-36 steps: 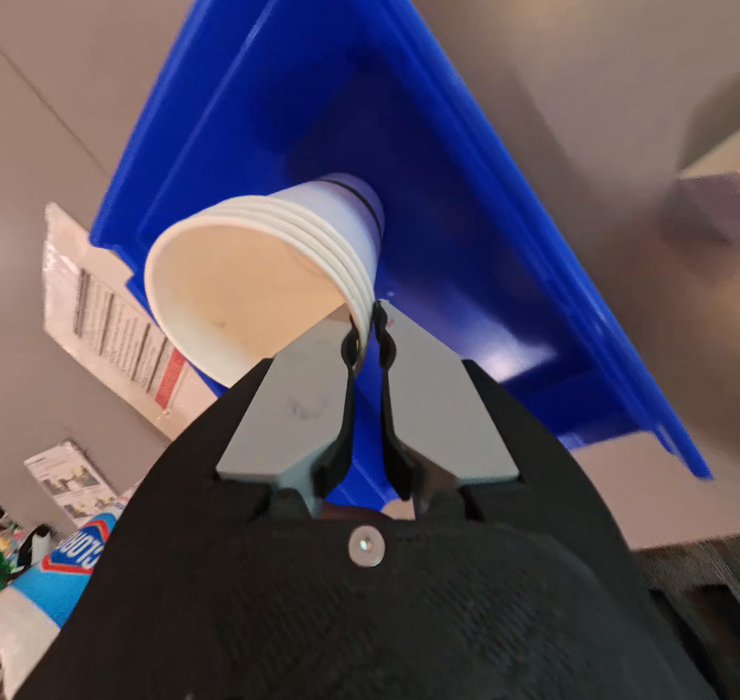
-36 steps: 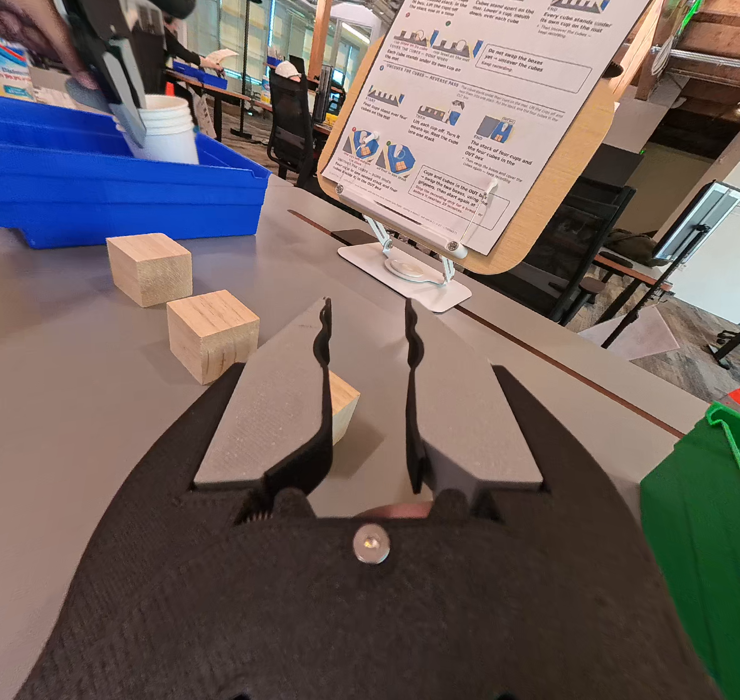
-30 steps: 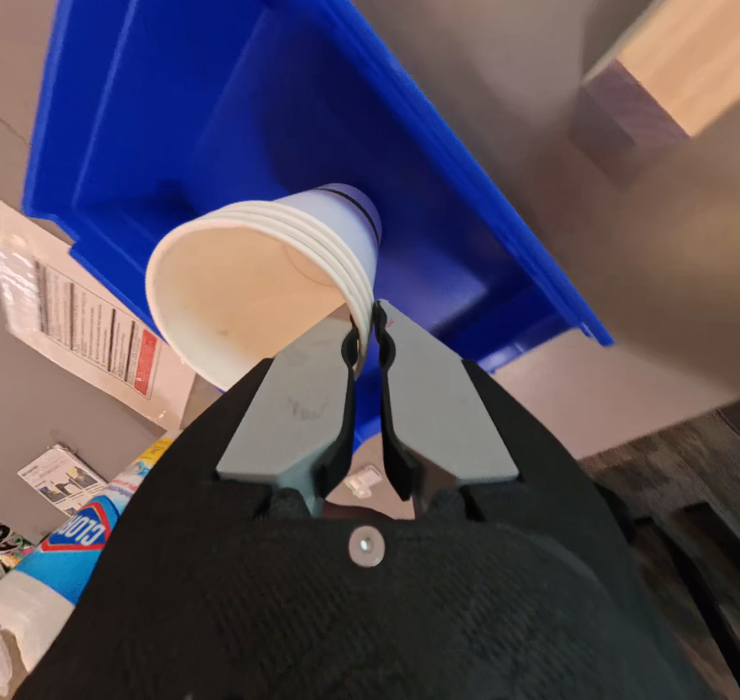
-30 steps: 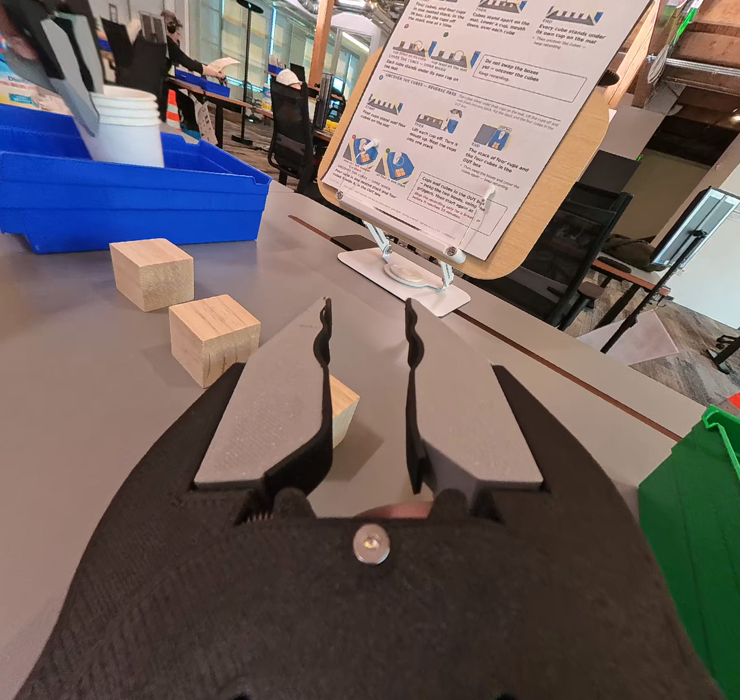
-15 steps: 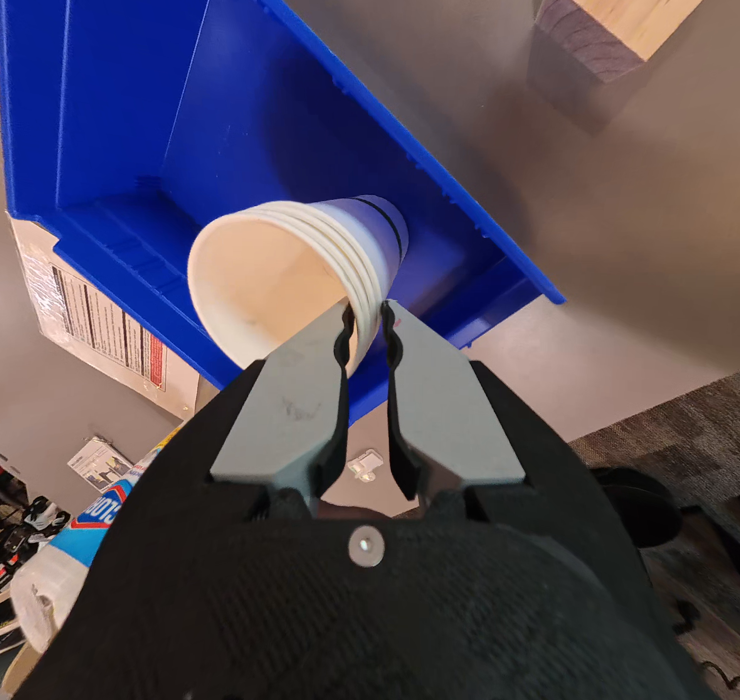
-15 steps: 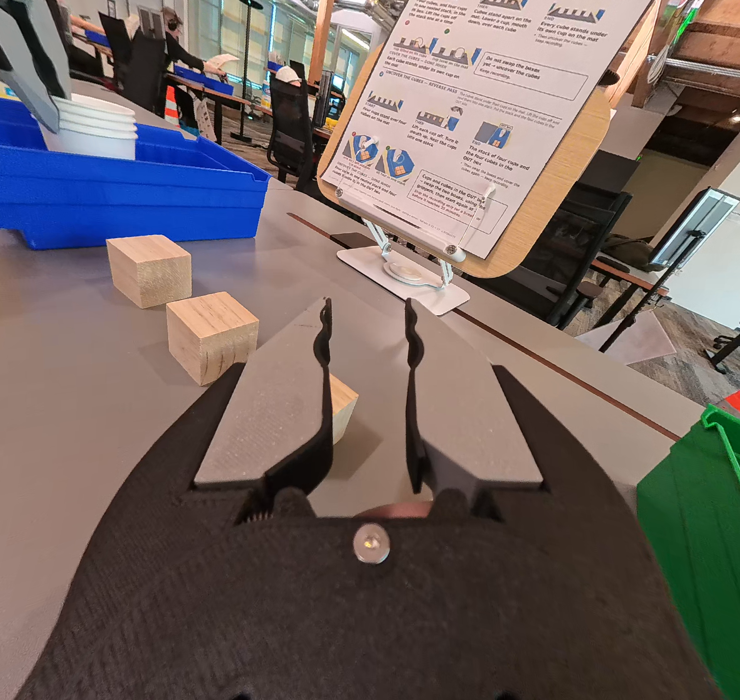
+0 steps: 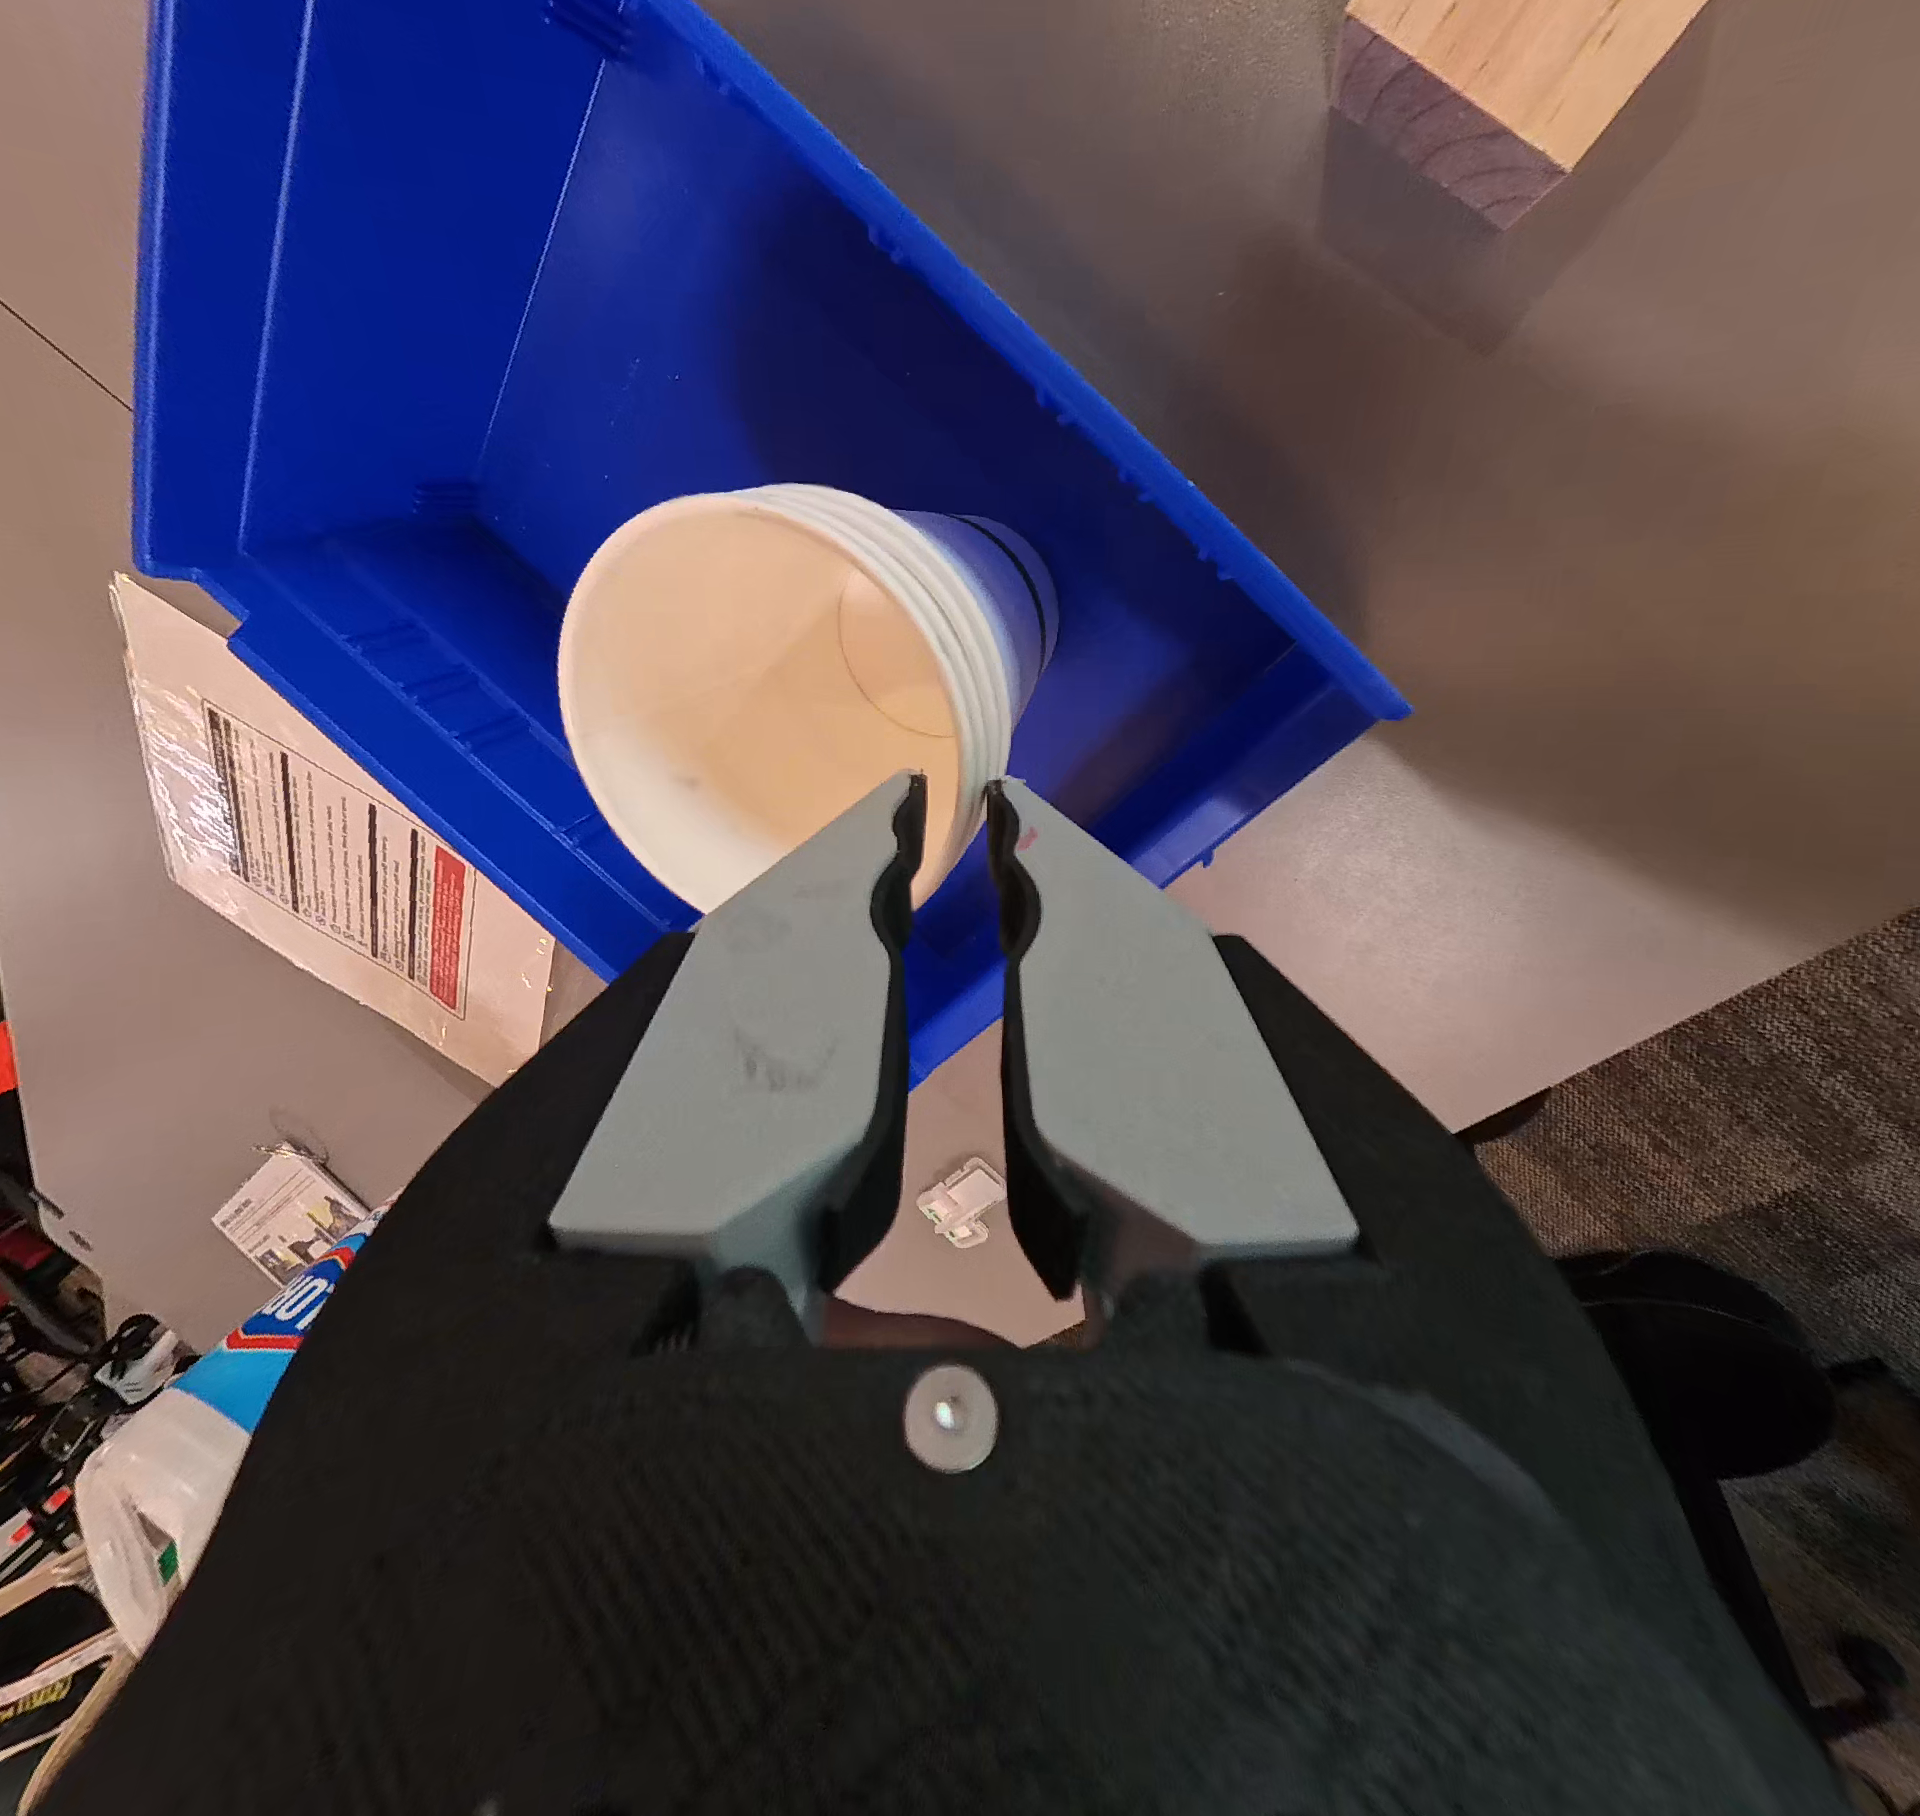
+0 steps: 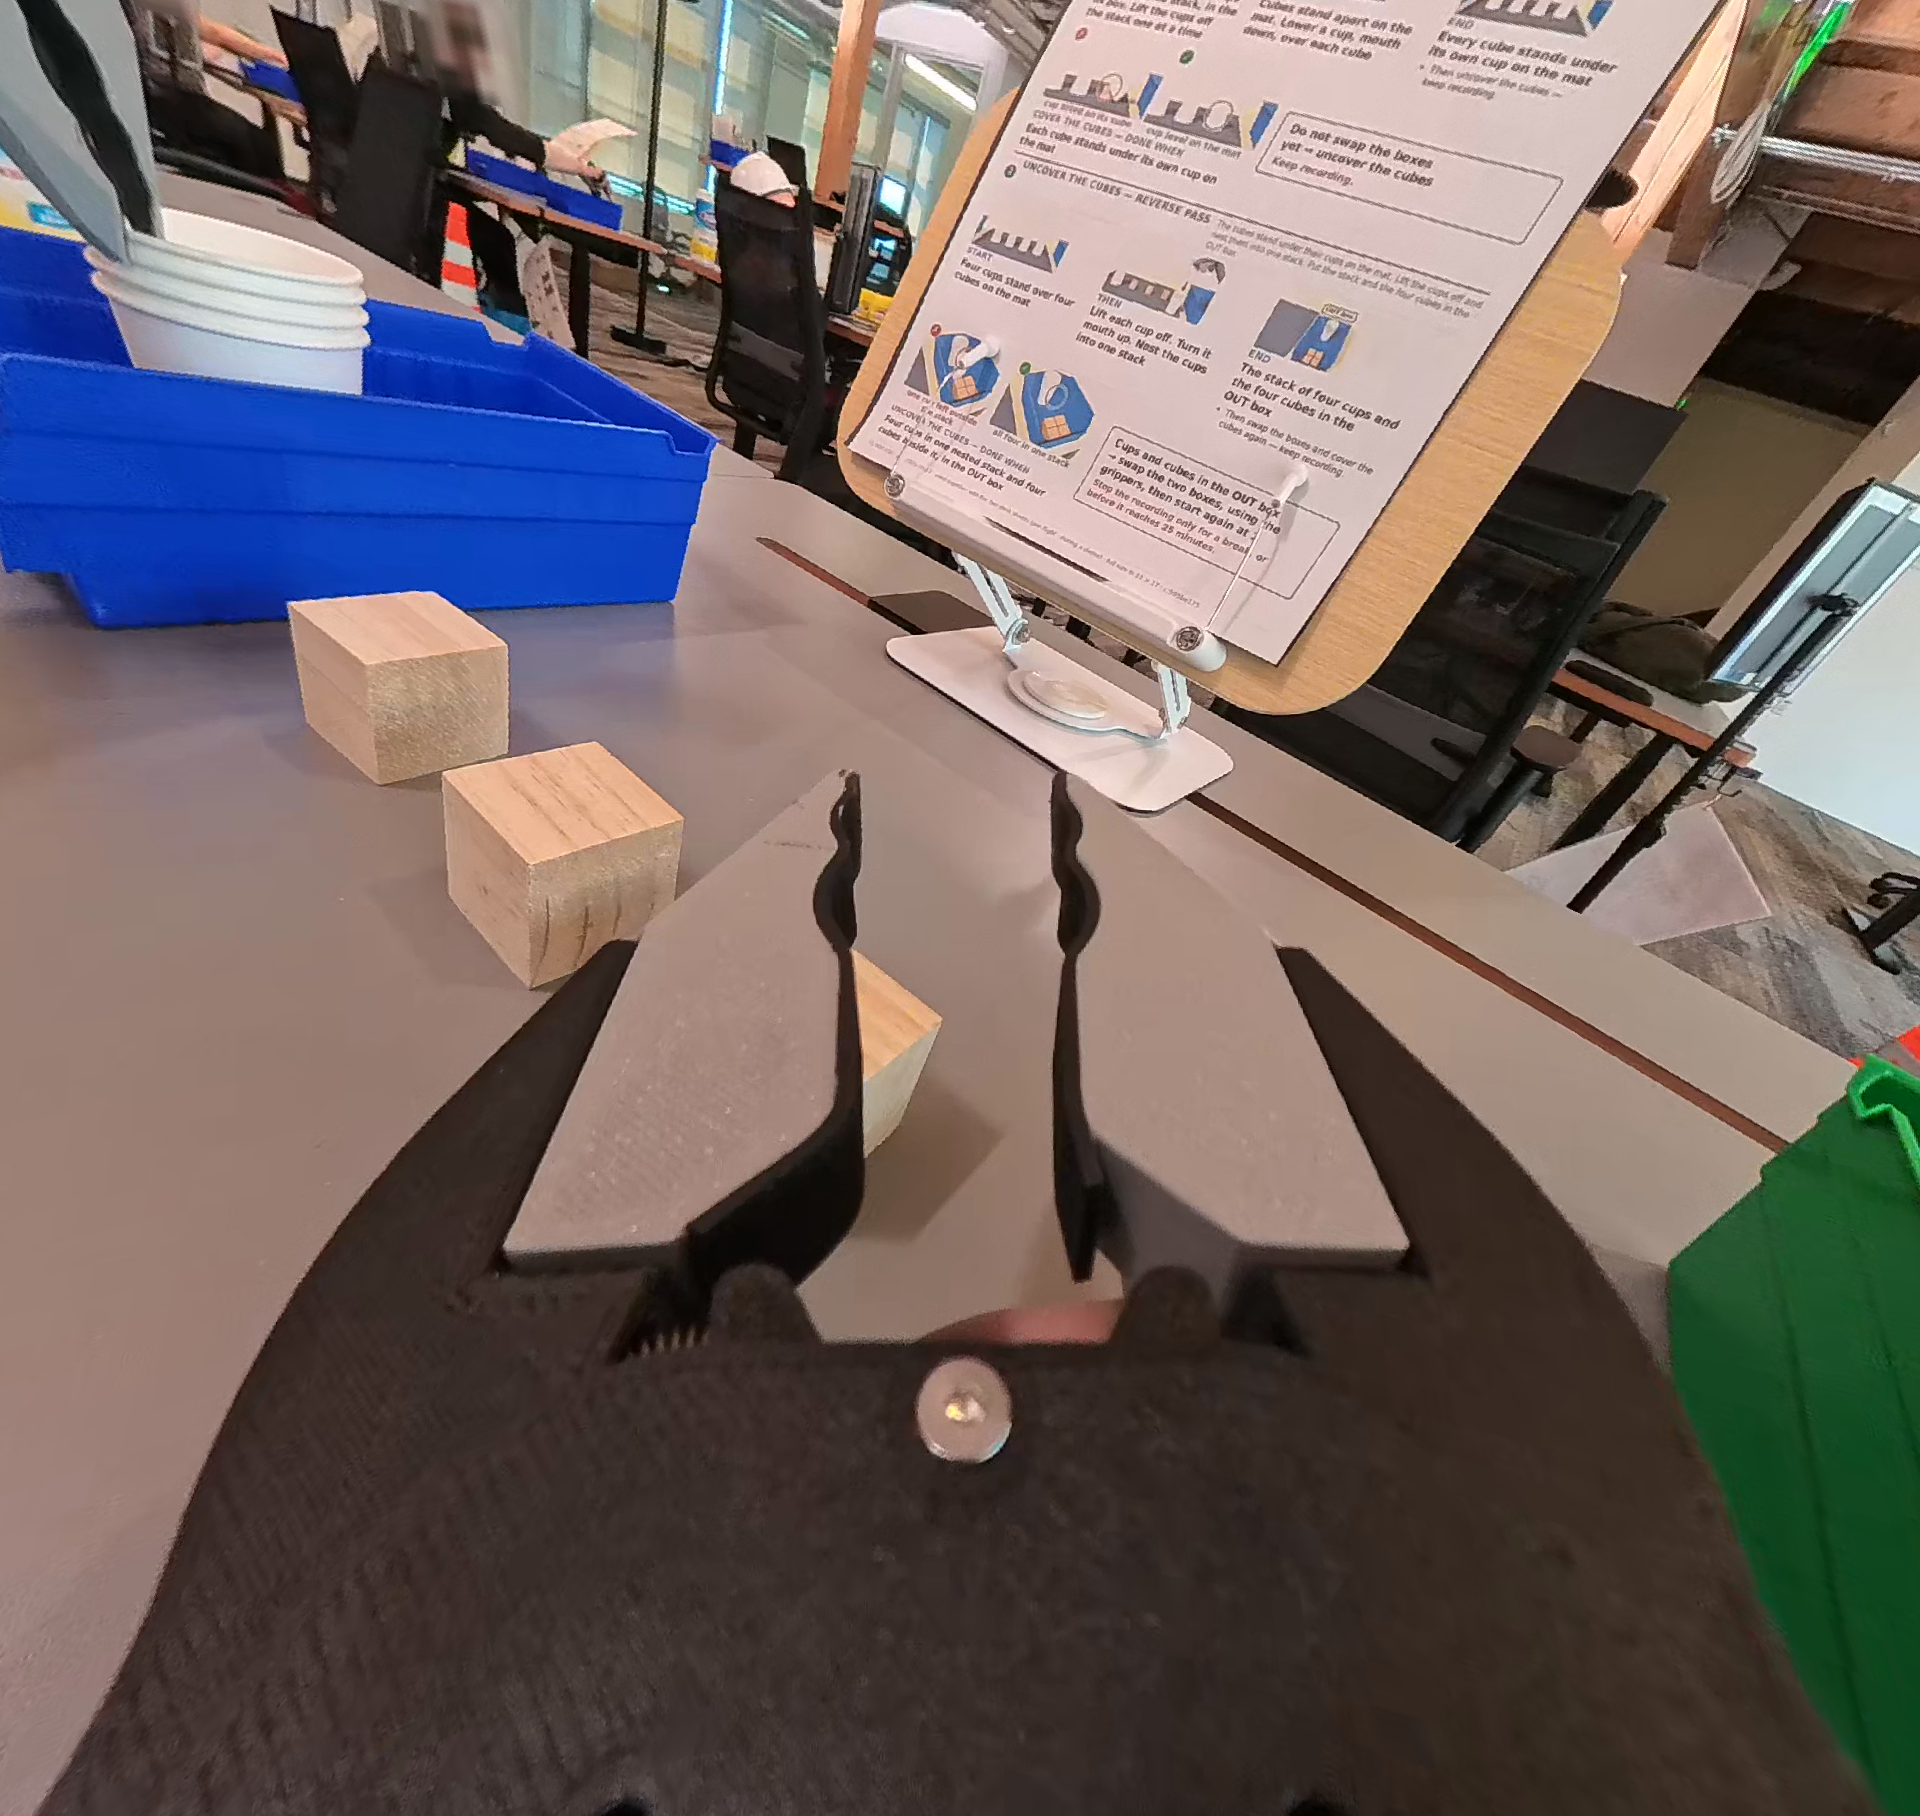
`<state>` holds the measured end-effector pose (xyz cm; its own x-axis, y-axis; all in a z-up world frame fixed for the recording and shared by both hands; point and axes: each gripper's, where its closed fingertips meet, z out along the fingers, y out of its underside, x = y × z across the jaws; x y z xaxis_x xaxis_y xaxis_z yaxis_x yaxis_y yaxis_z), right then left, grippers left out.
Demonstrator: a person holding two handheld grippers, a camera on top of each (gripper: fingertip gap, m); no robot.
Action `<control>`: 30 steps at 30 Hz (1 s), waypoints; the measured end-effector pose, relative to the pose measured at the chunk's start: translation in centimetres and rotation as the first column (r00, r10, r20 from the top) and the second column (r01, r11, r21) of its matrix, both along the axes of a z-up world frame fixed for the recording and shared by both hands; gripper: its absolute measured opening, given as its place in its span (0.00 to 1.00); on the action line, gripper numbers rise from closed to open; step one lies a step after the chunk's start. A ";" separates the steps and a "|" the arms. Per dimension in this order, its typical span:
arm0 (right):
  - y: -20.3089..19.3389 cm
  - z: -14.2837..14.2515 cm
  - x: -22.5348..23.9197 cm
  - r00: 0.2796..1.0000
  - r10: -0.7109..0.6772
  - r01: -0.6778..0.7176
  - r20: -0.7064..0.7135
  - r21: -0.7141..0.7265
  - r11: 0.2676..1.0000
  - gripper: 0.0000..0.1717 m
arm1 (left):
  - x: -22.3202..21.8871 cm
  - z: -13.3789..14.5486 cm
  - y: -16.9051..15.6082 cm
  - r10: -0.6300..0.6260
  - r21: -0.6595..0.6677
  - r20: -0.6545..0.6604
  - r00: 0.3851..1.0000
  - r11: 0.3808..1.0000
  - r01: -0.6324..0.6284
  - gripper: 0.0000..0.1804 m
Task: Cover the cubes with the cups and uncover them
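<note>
Straddling the rim of a stack of white paper cups [image 7: 790, 665], the left gripper [image 7: 954, 792] has its jaws slightly parted, with a gap at the pads, not pinching. The stack stands in the blue bin [image 7: 395, 332]. The right gripper [image 8: 951, 800] hovers spread and bare over the grey table [image 8: 208, 935], three wooden cubes [image 8: 561, 852] just beside it.

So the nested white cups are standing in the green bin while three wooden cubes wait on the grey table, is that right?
Not quite: the cups stand in the blue bin, as the right wrist view shows; the green bin sits off to the right. The wooden cubes are on the grey table, as you say.
</note>
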<state>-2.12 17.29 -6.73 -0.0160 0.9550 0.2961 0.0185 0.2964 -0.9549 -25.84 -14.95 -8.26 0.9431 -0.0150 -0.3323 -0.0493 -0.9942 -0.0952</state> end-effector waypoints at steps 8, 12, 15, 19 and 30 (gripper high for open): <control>-0.2 -0.1 0.0 1.000 0.004 -0.004 0.004 0.003 1.000 0.19 | 0.1 0.5 0.1 -0.004 0.022 -0.004 1.000 1.000 0.004 0.04; -0.2 0.0 0.0 1.000 0.004 -0.004 0.003 0.004 1.000 0.19 | 0.2 0.3 0.0 -0.007 0.009 -0.006 1.000 1.000 0.007 0.03; -0.2 0.0 0.0 1.000 0.003 -0.003 0.001 0.003 1.000 0.19 | 0.1 0.0 0.1 -0.007 0.012 -0.004 1.000 1.000 0.007 0.02; -0.2 -0.1 0.0 1.000 0.003 -0.003 0.004 0.002 1.000 0.19 | 0.3 0.0 0.1 -0.016 0.021 0.008 1.000 1.000 0.016 0.01; -0.3 -0.2 0.0 1.000 0.009 -0.009 0.010 0.006 1.000 0.19 | 0.7 0.4 0.1 -0.029 0.036 0.028 0.999 0.999 0.028 0.01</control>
<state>-2.15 16.94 -6.94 -0.0276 0.9529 0.3022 0.0248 0.3028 -0.9527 -25.10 -14.86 -7.82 0.9514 -0.0308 -0.3064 -0.0747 -0.9883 -0.1327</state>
